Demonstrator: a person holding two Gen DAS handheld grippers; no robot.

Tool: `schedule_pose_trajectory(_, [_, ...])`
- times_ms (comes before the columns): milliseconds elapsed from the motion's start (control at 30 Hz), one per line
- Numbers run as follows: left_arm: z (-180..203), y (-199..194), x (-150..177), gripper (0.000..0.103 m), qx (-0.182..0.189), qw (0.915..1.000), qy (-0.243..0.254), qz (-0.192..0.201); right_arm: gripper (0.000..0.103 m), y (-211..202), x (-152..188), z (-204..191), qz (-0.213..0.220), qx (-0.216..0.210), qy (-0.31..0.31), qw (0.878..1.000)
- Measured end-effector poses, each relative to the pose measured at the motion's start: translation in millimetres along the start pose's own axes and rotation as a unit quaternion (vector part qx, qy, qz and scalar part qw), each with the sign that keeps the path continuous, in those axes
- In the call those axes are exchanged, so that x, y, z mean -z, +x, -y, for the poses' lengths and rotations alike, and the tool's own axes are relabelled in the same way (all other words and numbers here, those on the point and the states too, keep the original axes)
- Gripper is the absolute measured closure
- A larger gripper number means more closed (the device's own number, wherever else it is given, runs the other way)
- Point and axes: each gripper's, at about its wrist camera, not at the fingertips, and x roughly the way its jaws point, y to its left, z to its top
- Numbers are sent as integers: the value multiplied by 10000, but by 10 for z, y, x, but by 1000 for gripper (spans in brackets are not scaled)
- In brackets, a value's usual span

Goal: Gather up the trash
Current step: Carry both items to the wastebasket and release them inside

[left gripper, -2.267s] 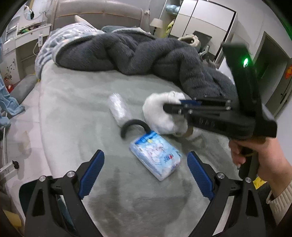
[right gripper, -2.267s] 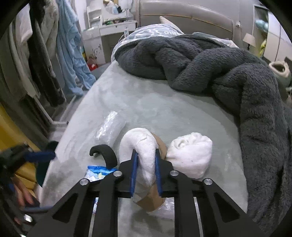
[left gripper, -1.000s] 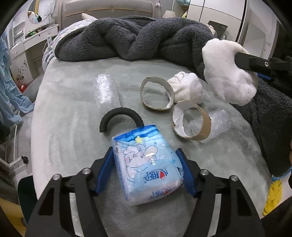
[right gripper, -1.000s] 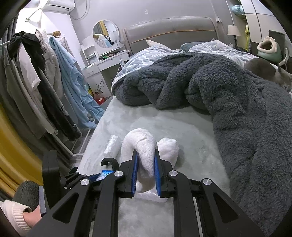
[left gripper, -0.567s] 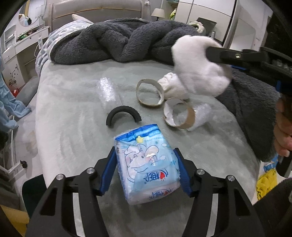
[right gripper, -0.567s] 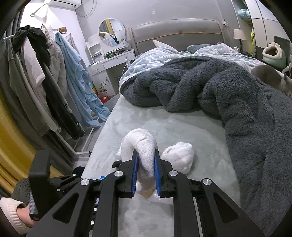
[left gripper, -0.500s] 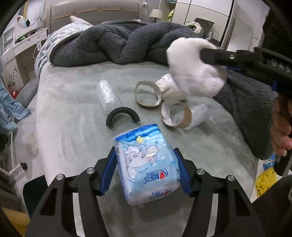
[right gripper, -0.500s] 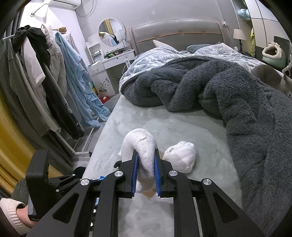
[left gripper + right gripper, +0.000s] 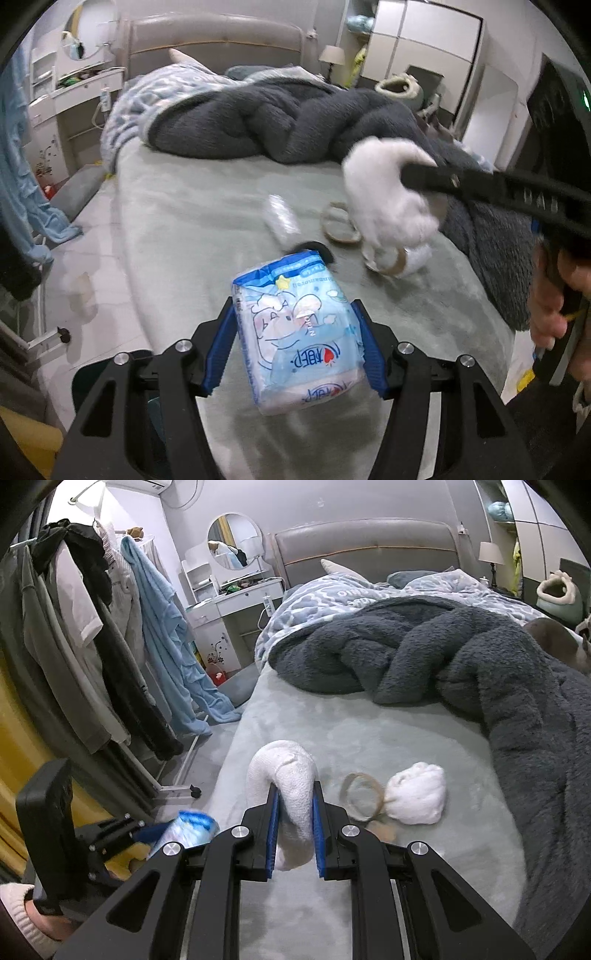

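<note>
A: What had changed in that last second?

B: Both pieces had come up off the bed (image 9: 369,738). A second earlier the blue tissue pack (image 9: 295,332) still lay on the grey cover; now the left gripper (image 9: 293,345) held it clear, its blue pads pressed on the pack's two long sides. The right gripper (image 9: 294,834) stayed clamped tight on the white wad (image 9: 288,786), raised further than before.

A: And for the job?

B: Two items looked secured and ready to carry off. No bin showed in either view, so I couldn't say where they were headed. Left on the cover were two cardboard rings (image 9: 338,227), a clear plastic wrapper (image 9: 280,218), a black curved piece (image 9: 314,247) and a second white wad (image 9: 417,797), near the dark fleece blanket (image 9: 461,664).

A: How did the pack sit?

B: Its long axis ran away from the camera, roughly along the fingers, blue sealed end pointing outward, printed face up. The far end was blurred, so its tilt was uncertain.
</note>
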Motion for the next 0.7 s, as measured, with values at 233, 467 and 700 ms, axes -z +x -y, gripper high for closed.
schedule_pose_trajectory(233, [-353,-254,30,40,-223,9993,-249,185,87,50,-1,-252,-36,-48,-70,10000])
schedule_pose_trajectory(467, [-655,-392,86,40,-449,9975,-492,255,87,212,-28,-509,-136,-123,-210,9996])
schedule_pose_trajectory(700, [-1013,-405,208,40,-681,9942,-823,90,87,363,-89,-775,-196,-283,-370,9987])
